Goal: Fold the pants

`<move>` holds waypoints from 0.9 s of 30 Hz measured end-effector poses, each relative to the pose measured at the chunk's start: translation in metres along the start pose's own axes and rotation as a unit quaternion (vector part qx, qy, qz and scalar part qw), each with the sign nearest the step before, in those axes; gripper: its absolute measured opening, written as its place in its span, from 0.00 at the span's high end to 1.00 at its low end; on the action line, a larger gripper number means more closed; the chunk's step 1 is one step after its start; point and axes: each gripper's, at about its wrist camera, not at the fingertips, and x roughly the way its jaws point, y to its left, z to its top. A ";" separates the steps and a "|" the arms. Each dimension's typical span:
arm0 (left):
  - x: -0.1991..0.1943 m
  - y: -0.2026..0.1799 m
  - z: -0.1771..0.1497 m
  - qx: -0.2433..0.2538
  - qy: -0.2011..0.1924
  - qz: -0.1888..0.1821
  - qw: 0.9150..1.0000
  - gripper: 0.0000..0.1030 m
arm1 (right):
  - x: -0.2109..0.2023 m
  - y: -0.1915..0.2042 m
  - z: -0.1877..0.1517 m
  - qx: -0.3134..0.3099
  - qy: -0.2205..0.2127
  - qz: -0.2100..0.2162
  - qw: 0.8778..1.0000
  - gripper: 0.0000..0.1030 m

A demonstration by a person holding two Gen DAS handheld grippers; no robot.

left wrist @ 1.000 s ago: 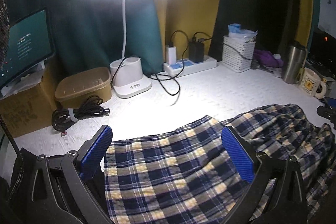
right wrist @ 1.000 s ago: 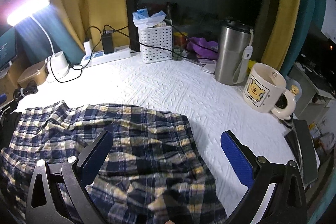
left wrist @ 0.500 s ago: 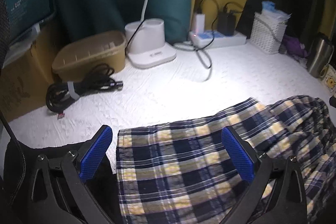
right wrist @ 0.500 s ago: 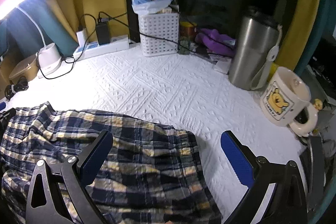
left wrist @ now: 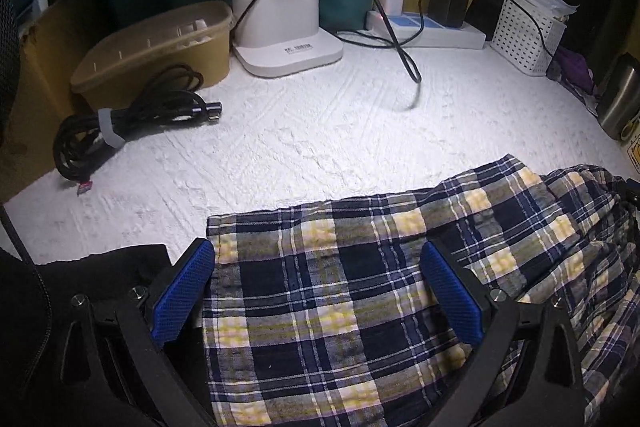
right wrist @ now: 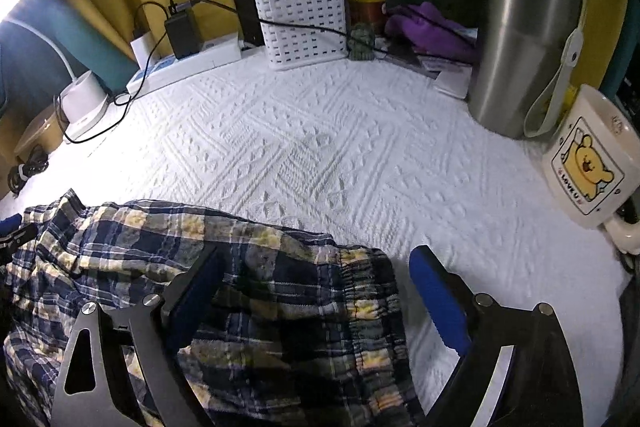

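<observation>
Navy, yellow and white plaid pants (left wrist: pixel 360 287) lie on a white textured cloth (left wrist: pixel 320 131). In the left wrist view my left gripper (left wrist: pixel 318 291) is open, its blue pads straddling a flat leg hem end just above the fabric. In the right wrist view the pants (right wrist: pixel 240 287) are bunched, with the elastic waistband at their right end. My right gripper (right wrist: pixel 316 291) is open, its pads on either side of the waistband corner.
Along the back stand a brown lidded box (left wrist: pixel 156 47), a coiled black cable (left wrist: pixel 132 119), a white lamp base (left wrist: pixel 284 27), a power strip (left wrist: pixel 428 27), a white basket (right wrist: pixel 300 19), a steel tumbler (right wrist: pixel 524 39) and a bear mug (right wrist: pixel 588 163). Dark cloth (left wrist: pixel 100 267) lies at left.
Both grippers have lowered and tilted down toward the pants. The lamp head has left the left view. The jaws stay open.
</observation>
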 end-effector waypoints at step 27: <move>-0.034 -0.047 0.038 0.083 -0.065 -0.041 0.994 0.97 | -0.039 -0.024 0.023 -0.021 -0.087 -0.056 0.994 0.73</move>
